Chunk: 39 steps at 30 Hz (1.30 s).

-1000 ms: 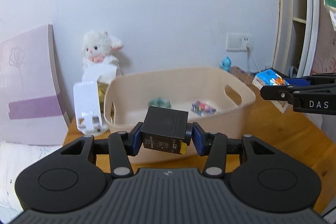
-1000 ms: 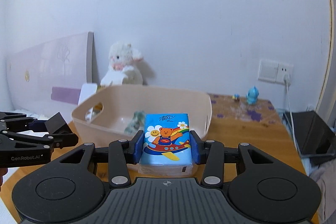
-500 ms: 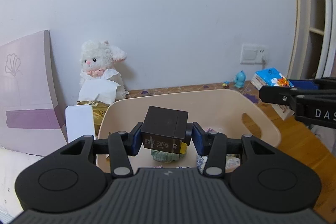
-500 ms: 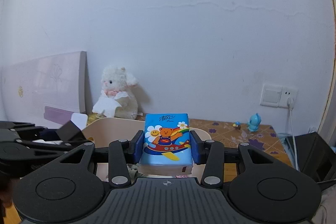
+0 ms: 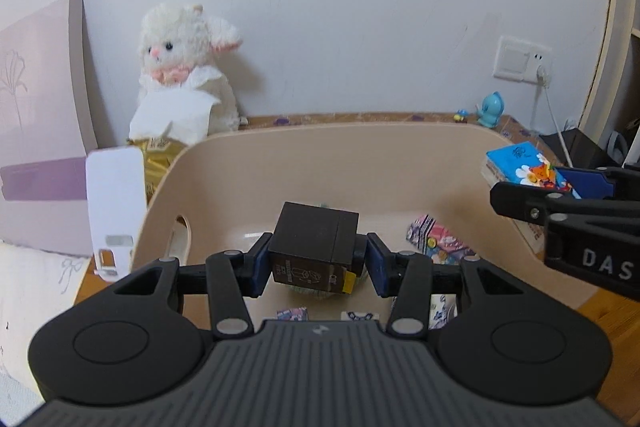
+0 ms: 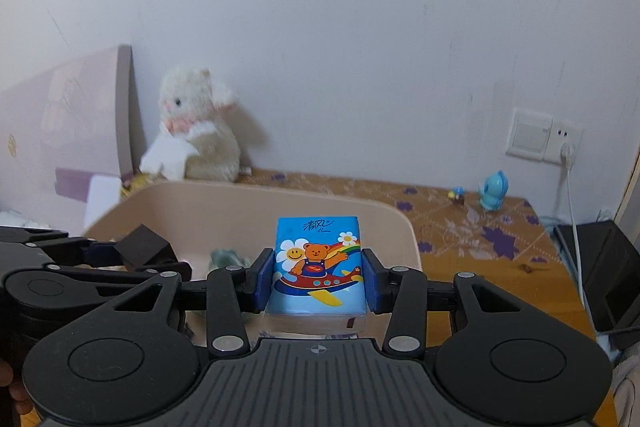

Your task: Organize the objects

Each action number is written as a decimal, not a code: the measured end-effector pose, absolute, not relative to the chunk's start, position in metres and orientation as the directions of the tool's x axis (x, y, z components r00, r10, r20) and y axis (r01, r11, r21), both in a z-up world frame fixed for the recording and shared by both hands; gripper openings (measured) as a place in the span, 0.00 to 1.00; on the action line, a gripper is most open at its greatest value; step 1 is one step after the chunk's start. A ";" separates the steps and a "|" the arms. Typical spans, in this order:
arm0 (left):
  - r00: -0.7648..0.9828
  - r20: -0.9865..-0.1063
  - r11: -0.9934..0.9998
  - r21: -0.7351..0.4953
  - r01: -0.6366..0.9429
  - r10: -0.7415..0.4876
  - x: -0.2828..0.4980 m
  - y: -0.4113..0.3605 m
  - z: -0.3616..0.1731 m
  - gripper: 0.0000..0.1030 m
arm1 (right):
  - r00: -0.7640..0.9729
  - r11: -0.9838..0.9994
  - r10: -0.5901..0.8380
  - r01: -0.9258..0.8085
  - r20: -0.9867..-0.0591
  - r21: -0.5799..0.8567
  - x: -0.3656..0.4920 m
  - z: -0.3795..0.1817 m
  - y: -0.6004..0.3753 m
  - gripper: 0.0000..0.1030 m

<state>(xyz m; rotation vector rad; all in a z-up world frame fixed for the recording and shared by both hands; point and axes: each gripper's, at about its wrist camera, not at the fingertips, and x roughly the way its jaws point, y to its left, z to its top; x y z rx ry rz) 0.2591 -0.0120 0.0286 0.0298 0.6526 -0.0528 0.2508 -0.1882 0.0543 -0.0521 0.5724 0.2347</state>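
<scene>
My left gripper (image 5: 316,263) is shut on a small black box (image 5: 314,247) and holds it above the inside of a beige plastic basket (image 5: 360,151). My right gripper (image 6: 318,279) is shut on a blue tissue pack with a cartoon bear (image 6: 316,263), held over the basket's (image 6: 256,207) near right part. The right gripper with the tissue pack (image 5: 524,167) shows at the right of the left wrist view. The left gripper's black box (image 6: 144,251) shows at the left of the right wrist view. Small colourful packets (image 5: 436,239) and a greenish item lie in the basket.
A white plush lamb (image 5: 184,83) sits against the wall behind the basket, with a gold packet (image 5: 160,155) and a white device (image 5: 114,203) to its left. A pink board (image 5: 40,131) leans at the far left. A blue toy (image 6: 494,189), wall socket (image 6: 540,139) and dark box (image 6: 608,267) are at the right.
Both grippers have moved forward over the basket with their loads still held. The basket interior now fills more of the left wrist view.
</scene>
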 end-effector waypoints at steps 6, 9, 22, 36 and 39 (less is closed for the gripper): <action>0.767 -0.641 0.997 0.037 0.065 -0.026 0.262 -0.013 0.018 0.49 | 0.775 0.974 0.192 -0.224 -0.602 0.022 0.262 0.038 -0.188 0.41; 0.757 -0.653 0.997 0.029 0.069 -0.033 0.260 -0.012 0.018 0.49 | 0.763 0.974 0.183 -0.225 -0.619 0.010 0.264 0.032 -0.187 0.41; 0.792 -0.609 0.998 0.024 0.051 -0.026 0.224 -0.004 0.044 0.78 | 0.801 0.973 0.196 -0.230 -0.566 0.011 0.231 0.058 -0.196 0.98; 0.798 -0.603 0.999 0.045 0.007 0.022 0.151 0.008 0.056 0.83 | 0.797 0.970 0.208 -0.242 -0.566 0.016 0.159 0.070 -0.203 1.00; 0.797 -0.603 0.998 0.056 0.011 0.026 0.134 0.009 0.055 0.83 | 0.792 0.968 0.215 -0.252 -0.572 0.016 0.143 0.068 -0.204 1.00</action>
